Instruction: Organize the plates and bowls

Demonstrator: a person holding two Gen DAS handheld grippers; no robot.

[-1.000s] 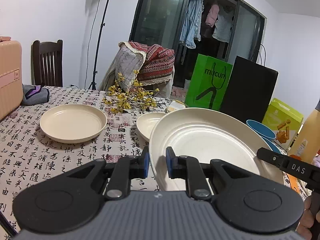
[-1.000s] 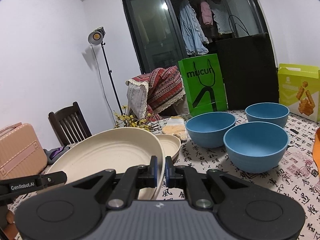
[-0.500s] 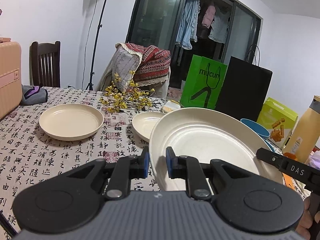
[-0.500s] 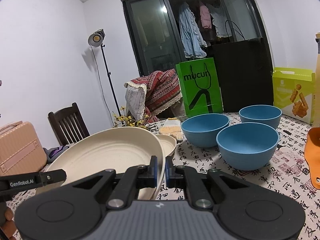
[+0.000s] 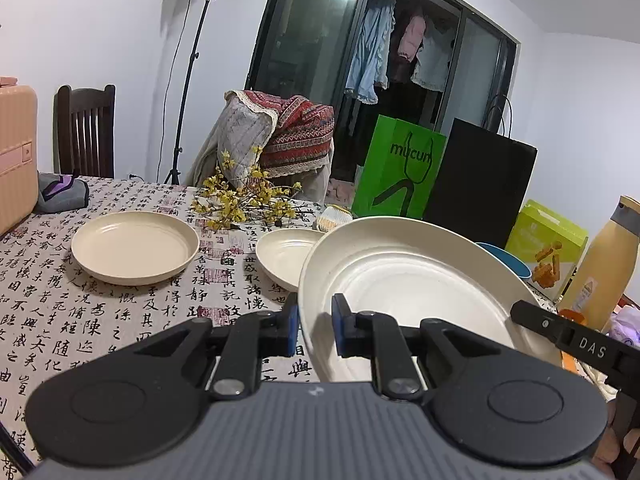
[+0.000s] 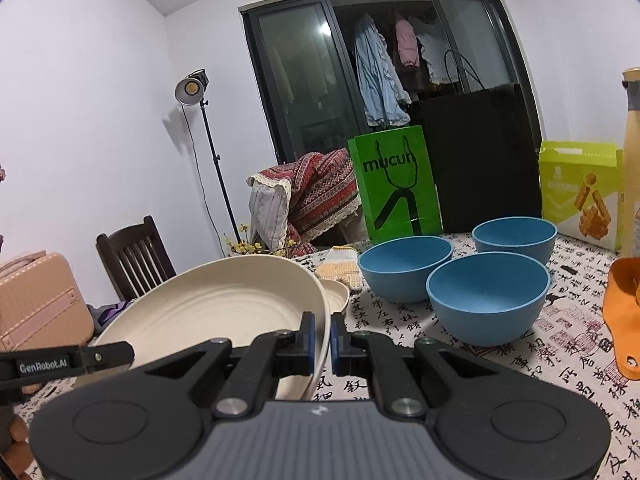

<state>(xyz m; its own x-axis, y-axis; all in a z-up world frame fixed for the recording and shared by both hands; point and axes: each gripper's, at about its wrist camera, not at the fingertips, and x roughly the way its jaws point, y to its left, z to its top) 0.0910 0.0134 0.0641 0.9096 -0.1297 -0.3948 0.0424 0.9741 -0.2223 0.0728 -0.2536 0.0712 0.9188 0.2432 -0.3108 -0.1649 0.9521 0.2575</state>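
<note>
Bowls [image 6: 486, 296], three and blue, sit empty on the table [image 5: 120, 320]. Both grippers, left [image 5: 314, 326] and right [image 6: 321, 338], grasp opposite rims of a tilted cream plate [image 5: 408, 280] above it.

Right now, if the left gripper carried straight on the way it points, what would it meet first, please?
Probably the small cream plate on the table just ahead, though depth is unclear. The left gripper is shut on the rim of the large cream plate.

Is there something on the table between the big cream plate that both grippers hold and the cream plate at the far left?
Yes. The small cream plate lies beside the big plate; past it, bare tablecloth reaches the left plate.
</note>
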